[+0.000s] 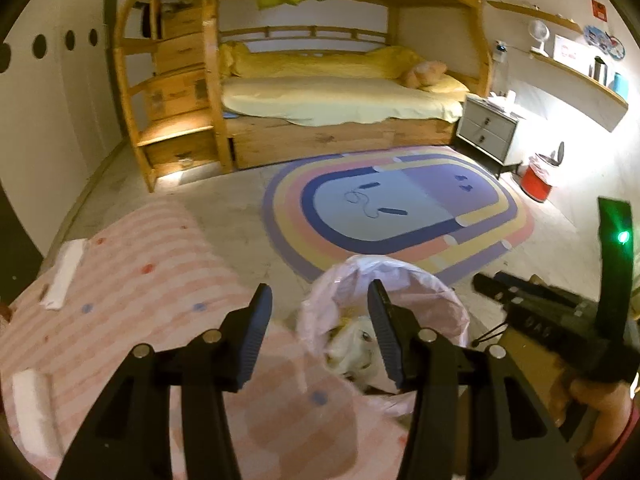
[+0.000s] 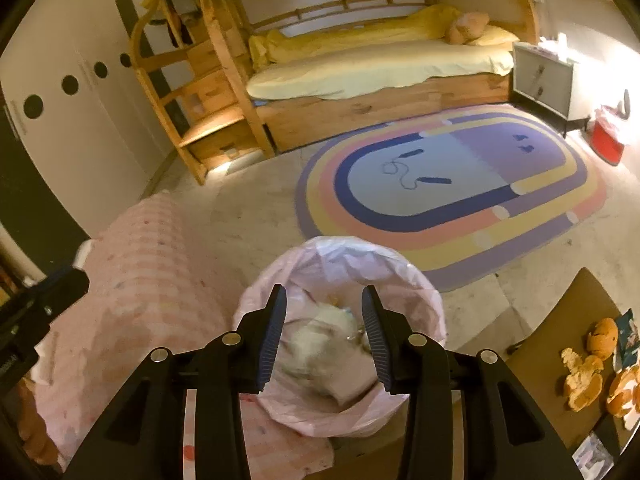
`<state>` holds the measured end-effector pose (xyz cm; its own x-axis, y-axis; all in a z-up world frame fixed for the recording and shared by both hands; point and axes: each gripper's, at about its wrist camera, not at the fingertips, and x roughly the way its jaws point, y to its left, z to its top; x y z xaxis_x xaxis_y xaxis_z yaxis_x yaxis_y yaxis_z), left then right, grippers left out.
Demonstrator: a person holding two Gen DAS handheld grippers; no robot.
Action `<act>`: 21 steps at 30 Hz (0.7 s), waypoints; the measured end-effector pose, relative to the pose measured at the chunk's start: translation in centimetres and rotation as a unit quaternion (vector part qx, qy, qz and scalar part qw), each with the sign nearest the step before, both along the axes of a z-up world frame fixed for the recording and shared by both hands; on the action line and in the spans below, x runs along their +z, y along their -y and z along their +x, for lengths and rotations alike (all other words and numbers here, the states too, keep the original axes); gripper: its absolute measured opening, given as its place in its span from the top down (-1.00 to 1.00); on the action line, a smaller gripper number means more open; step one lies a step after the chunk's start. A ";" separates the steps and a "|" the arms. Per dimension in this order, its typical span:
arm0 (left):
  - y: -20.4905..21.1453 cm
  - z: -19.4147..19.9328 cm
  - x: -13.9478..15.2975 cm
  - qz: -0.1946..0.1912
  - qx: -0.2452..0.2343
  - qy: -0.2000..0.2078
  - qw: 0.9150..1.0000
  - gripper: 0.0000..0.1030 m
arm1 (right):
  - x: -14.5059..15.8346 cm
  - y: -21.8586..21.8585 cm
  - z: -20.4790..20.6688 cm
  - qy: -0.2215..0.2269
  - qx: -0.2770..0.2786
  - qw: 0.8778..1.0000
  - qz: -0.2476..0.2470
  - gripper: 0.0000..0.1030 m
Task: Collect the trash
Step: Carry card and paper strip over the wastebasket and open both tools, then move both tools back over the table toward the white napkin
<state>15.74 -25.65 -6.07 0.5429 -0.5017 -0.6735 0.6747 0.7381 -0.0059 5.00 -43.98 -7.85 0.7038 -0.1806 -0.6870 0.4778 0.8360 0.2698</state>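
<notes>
A waste bin lined with a pink bag (image 2: 340, 268) stands on the floor below me, with crumpled white trash (image 2: 316, 344) inside; it also shows in the left wrist view (image 1: 404, 276). My right gripper (image 2: 322, 340) is open and empty, directly above the bin's mouth. My left gripper (image 1: 318, 336) is open and empty, over the bin's left rim and the pink striped bedding (image 1: 132, 280). Orange peels (image 2: 584, 380) lie on a brown table (image 2: 552, 344) at the right. White paper pieces (image 1: 64, 272) lie on the bedding.
A wooden bunk bed (image 1: 320, 92) with yellow sheets stands at the back, a rainbow rug (image 1: 400, 208) before it. A grey nightstand (image 1: 486, 128) and a red bin (image 1: 538, 180) are at the right wall. The right gripper's body (image 1: 560, 312) shows at the left view's right edge.
</notes>
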 end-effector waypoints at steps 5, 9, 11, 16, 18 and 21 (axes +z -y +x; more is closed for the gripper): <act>-5.8 0.0 1.2 0.007 0.051 0.013 0.999 -0.07 | 2.8 -3.7 1.5 0.017 0.047 0.999 -0.010 0.21; -11.2 0.9 2.4 -0.004 0.101 0.013 0.995 -0.14 | 4.2 -7.6 3.9 0.020 0.093 0.995 -0.018 0.21; -14.4 1.5 3.0 -0.004 0.133 0.020 0.991 -0.17 | 4.7 -9.6 5.2 0.020 0.115 0.993 -0.023 0.21; -21.9 3.8 3.5 -0.001 0.217 0.031 0.976 -0.24 | 5.2 -16.1 9.9 0.018 0.190 0.981 -0.037 0.20; -24.9 4.8 3.2 0.003 0.253 0.036 0.967 -0.25 | 4.7 -18.6 12.1 0.012 0.221 0.975 -0.038 0.20; -29.3 6.3 2.2 0.001 0.309 0.034 0.950 -0.25 | 3.5 -22.4 15.9 -0.002 0.265 0.963 -0.045 0.18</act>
